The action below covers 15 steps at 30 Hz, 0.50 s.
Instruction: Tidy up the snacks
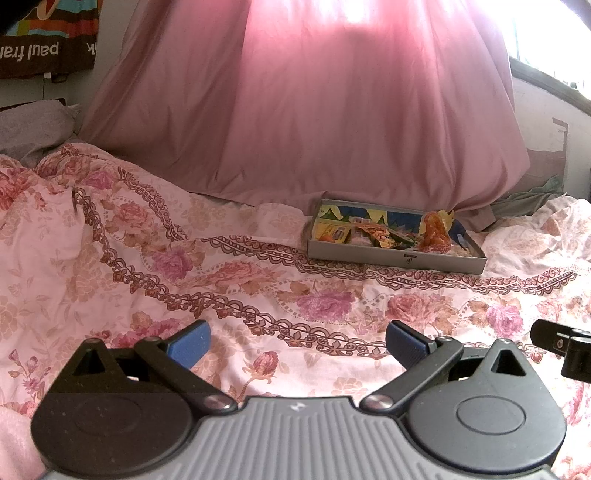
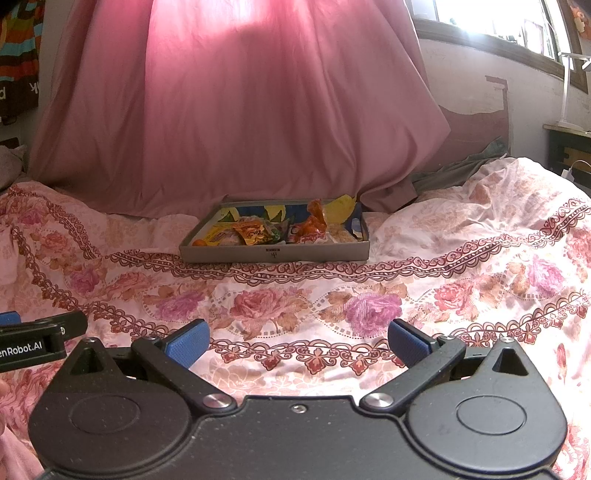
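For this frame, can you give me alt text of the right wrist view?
A shallow grey box of mixed snack packets sits on a floral bedspread, in front of a pink curtain. The right gripper is open and empty in the foreground.

Under the tongs and stretching ahead of them lies a rumpled floral bedspread [image 2: 295, 295] (pink roses, scrolled red borders). Far ahead hangs a pink curtain [image 2: 236, 110], sunlit at the top. To the upper right is a window [image 2: 491, 22]; far left, a striped bag [image 1: 44, 33] and a grey pillow [image 1: 33, 129].
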Each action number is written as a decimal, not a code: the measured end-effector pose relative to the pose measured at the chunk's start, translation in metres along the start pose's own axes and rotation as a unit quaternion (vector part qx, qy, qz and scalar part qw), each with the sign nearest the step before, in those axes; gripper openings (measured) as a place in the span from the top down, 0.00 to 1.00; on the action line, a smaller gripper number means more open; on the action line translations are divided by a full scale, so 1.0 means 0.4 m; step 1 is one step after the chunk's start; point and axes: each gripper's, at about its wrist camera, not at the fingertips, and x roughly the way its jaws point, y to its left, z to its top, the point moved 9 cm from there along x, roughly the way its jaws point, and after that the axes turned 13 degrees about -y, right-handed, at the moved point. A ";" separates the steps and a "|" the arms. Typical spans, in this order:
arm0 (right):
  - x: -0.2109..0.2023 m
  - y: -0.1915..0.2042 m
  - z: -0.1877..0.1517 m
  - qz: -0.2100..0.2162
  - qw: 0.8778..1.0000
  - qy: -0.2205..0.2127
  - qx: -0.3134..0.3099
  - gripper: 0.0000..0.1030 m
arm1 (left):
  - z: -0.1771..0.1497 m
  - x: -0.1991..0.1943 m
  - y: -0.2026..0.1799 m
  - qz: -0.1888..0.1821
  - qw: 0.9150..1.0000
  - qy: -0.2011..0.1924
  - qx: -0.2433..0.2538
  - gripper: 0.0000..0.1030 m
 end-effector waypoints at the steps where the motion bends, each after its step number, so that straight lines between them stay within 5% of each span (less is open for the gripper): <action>1: -0.002 -0.001 -0.003 0.000 1.000 0.000 0.000 0.01 | 0.000 0.000 0.000 0.000 1.000 0.000 0.000 0.00; 15: 0.001 0.000 -0.004 0.000 1.000 0.001 -0.001 0.01 | 0.000 0.000 0.000 0.000 1.000 0.000 0.000 0.00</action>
